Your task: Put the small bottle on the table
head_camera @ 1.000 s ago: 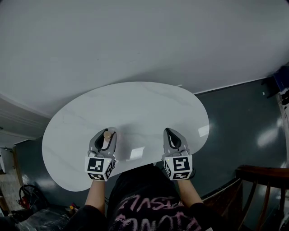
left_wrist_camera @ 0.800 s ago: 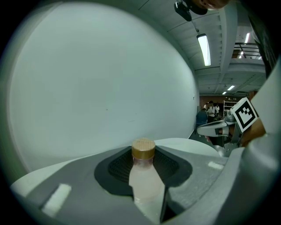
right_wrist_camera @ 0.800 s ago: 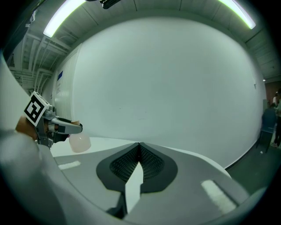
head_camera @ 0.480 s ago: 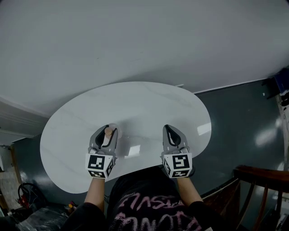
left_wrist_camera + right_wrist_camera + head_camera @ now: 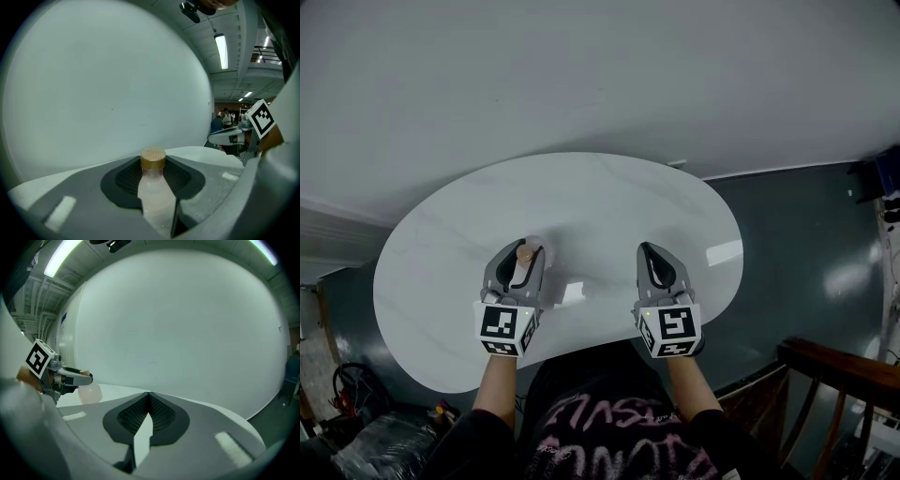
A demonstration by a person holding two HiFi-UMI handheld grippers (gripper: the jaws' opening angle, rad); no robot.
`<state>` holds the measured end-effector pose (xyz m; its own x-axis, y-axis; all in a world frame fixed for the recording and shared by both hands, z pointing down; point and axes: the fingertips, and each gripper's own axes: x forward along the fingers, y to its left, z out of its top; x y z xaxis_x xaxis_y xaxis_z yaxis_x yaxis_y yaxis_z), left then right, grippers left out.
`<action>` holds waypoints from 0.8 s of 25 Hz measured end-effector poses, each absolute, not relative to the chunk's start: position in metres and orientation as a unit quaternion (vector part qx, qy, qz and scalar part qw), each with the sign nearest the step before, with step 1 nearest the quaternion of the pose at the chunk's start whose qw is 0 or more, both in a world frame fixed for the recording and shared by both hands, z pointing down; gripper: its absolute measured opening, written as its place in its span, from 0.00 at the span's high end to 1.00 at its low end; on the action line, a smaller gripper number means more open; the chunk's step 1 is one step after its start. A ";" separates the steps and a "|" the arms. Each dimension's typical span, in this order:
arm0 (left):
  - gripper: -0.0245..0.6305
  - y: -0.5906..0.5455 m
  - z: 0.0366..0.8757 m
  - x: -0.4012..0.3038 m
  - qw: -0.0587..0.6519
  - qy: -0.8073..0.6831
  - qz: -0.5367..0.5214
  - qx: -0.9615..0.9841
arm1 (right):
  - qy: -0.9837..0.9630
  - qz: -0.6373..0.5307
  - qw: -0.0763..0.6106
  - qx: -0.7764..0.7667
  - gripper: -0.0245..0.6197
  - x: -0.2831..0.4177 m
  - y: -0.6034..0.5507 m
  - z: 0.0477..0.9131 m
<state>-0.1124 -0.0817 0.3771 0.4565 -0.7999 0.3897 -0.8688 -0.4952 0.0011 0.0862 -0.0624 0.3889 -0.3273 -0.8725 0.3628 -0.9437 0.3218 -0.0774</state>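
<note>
Tongs on the left (image 5: 523, 258) are clamped on the small bottle (image 5: 154, 197), holding its pale, cloudy body upright below the tan cap (image 5: 153, 159). Tongs on the right (image 5: 149, 399) are pressed together, with nothing between them. Both sit over the near part of the white counter (image 5: 609, 197); I cannot tell whether the bottle touches it.

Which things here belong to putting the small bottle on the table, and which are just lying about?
Part of the job:
- bottle, clamped in the left gripper
- table

Just around:
- right gripper, shut and empty
- wooden railing
- clutter on the floor
</note>
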 end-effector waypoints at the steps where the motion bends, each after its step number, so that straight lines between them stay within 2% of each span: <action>1: 0.75 -0.083 0.378 -0.112 0.100 -0.491 0.173 0.848 | -0.804 0.139 0.129 0.564 0.95 0.085 -0.063 0.390; 20: 0.75 -0.100 0.408 -0.100 0.111 -0.481 0.168 0.853 | -0.799 0.156 0.135 0.565 0.95 0.077 -0.072 0.415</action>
